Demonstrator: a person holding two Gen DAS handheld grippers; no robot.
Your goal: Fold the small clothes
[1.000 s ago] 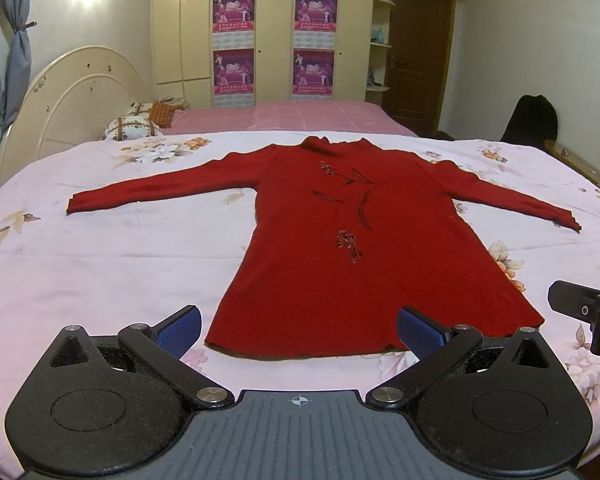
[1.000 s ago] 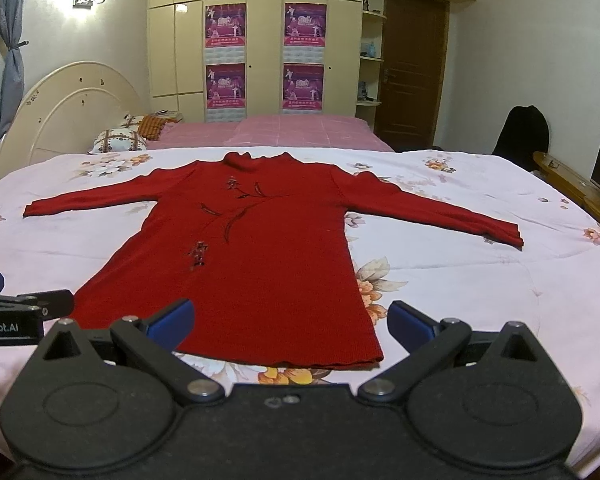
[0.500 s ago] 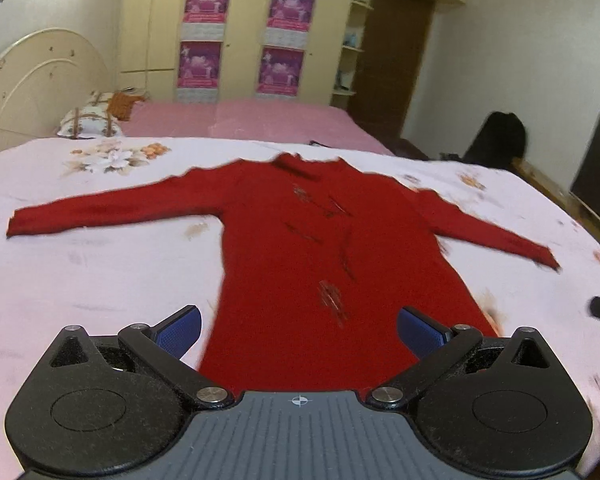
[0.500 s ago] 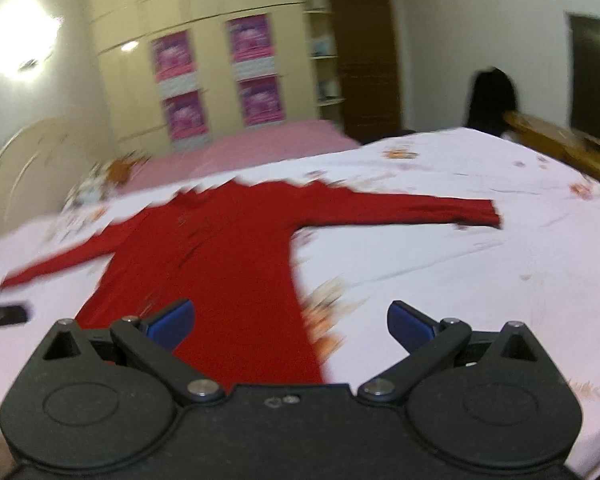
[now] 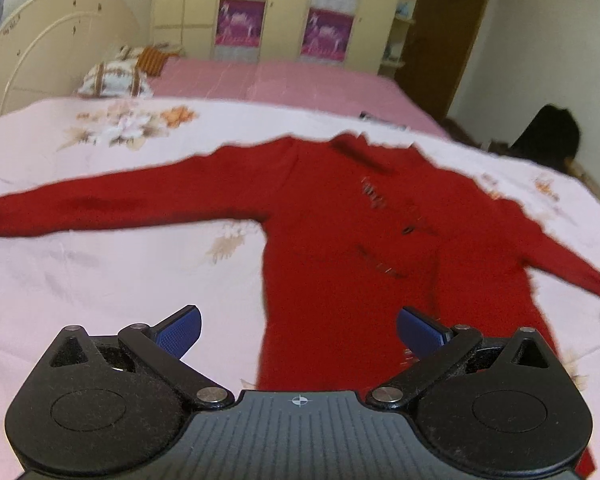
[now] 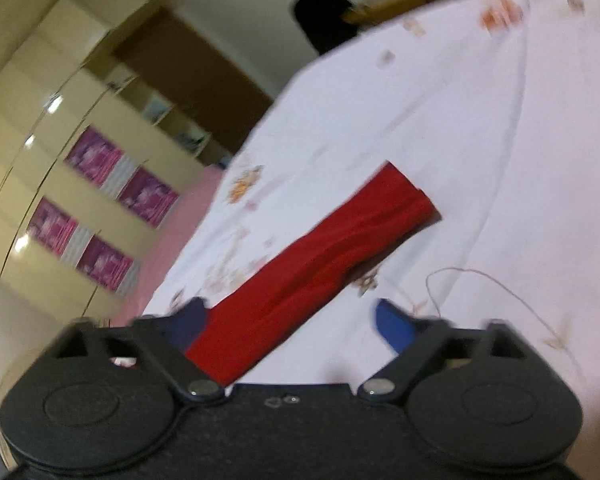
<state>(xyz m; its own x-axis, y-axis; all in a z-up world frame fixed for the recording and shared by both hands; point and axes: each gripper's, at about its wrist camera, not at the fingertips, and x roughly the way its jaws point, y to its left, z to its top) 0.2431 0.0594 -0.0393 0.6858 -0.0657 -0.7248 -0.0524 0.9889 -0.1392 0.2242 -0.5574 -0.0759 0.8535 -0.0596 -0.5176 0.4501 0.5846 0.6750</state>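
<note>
A red long-sleeved sweater lies flat, front up, on a bed with a white floral sheet. Both sleeves are spread out sideways. My left gripper is open and empty, above the sweater's left side near the armpit. My right gripper is open and empty, tilted, over the sweater's right sleeve, which runs from between the fingers out to its cuff. Both views are blurred by motion.
A cream headboard and patterned pillows are at the far left. A pink bed, a wardrobe with purple posters and a brown door stand behind. A thin loose thread lies on the sheet.
Both grippers have moved forward from the hem, over the sweater. The left has moved up toward the chest and left sleeve. The right has swung out and tilted over the right sleeve.
</note>
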